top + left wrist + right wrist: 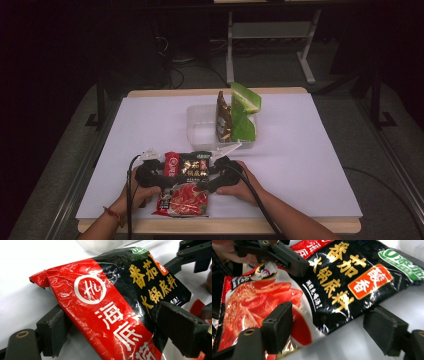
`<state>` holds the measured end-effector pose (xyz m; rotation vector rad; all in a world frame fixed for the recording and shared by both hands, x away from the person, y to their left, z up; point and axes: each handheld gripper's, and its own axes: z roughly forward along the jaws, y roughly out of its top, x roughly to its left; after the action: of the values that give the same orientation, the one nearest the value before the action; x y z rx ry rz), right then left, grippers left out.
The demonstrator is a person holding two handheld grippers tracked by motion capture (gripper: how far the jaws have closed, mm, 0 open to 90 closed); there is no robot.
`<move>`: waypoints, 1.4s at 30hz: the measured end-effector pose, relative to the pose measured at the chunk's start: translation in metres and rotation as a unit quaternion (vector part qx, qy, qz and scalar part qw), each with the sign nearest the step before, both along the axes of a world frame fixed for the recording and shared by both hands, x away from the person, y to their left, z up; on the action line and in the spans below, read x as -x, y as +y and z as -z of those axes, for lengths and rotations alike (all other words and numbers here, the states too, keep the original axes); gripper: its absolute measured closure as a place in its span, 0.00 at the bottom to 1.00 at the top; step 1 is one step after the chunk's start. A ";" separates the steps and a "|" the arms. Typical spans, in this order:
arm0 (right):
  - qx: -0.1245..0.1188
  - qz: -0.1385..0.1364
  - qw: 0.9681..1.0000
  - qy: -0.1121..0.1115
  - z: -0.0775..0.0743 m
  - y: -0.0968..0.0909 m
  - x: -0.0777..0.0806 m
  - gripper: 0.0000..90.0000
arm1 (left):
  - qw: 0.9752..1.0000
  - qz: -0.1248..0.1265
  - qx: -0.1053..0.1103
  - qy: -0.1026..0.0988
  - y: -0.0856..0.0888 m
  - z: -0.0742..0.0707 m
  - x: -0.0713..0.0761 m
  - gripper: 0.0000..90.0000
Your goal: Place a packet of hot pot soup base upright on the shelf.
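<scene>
Red-and-black pouch [186,186] with yellow Chinese lettering and a tomato picture, lying flat at the near edge of the white surface [300,165], between the two grippers. Left gripper [159,169] at the pouch's left side: in the left gripper view its jaws stand apart on either side of the pouch's [120,307] red upper corner, one low at the left, the other at the right against the black panel; whether they press it cannot be told. Right gripper [214,172] at the pouch's right side: in the right gripper view its jaws are spread wide, one over the tomato picture on the pouch [312,290], the other on the bare surface beside the pouch's edge, gripping nothing. Farther back, mid-surface, a clear tub [197,131] holding an upright dark packet [223,117] and a green packet [243,112].
</scene>
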<state>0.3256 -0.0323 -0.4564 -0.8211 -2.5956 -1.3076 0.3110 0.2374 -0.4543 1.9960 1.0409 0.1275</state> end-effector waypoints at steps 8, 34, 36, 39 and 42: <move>-0.019 0.034 0.999 0.001 0.000 -0.004 -0.006 0.57 | 1.000 -0.013 0.020 0.006 0.004 0.001 0.000 0.18; -0.092 0.064 0.984 -0.138 -0.051 -0.031 0.012 0.94 | 0.987 -0.021 0.073 -0.143 0.016 -0.056 0.025 0.56; -0.097 0.065 0.982 -0.151 -0.054 -0.034 0.014 0.95 | 0.985 -0.017 0.072 -0.155 0.014 -0.058 0.026 0.54; -0.098 0.061 0.980 -0.163 -0.056 -0.036 0.017 0.95 | 0.984 -0.017 0.071 -0.162 0.012 -0.060 0.028 0.52; -0.102 0.053 0.978 -0.171 -0.057 -0.037 0.019 0.96 | 0.983 -0.005 0.076 -0.164 0.011 -0.061 0.028 0.53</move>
<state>0.3068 -0.0694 -0.3991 -0.7676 -2.6250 -1.8593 0.2828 0.2485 -0.3933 1.7582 0.8224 0.3594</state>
